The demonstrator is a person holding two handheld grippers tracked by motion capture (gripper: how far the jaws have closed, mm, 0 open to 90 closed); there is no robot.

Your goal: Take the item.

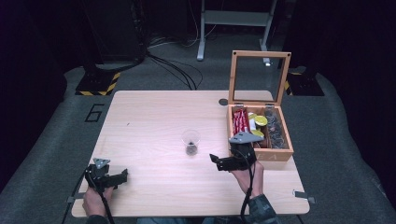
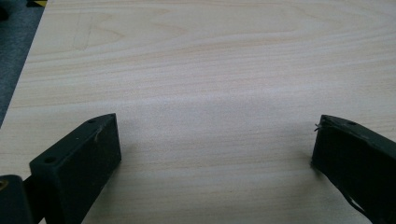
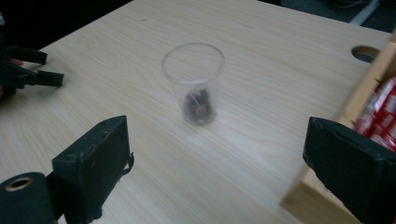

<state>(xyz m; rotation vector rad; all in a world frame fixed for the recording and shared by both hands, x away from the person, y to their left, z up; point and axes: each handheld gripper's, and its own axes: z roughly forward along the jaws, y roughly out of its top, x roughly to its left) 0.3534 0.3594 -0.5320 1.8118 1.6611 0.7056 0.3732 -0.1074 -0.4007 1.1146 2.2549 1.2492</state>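
Note:
A clear plastic cup (image 1: 191, 141) stands upright mid-table with a small dark thing at its bottom; in the right gripper view the cup (image 3: 194, 81) is just ahead of the jaws. My right gripper (image 1: 216, 162) is open and holds nothing. It sits between the cup and a wooden box (image 1: 260, 154) and points left toward the cup. Its jaws (image 3: 217, 128) stand wide apart. My left gripper (image 1: 124, 175) rests low near the table's front left corner. It is open (image 2: 217, 123), with bare wood between its jaws.
The wooden box has its glass lid (image 1: 258, 77) standing open and holds red packets (image 1: 241, 121), yellow round items (image 1: 259, 121) and dark pieces (image 1: 275, 130). The box's wall (image 3: 366, 91) is close to my right jaw. A round hole (image 1: 223, 101) is at the table's far edge.

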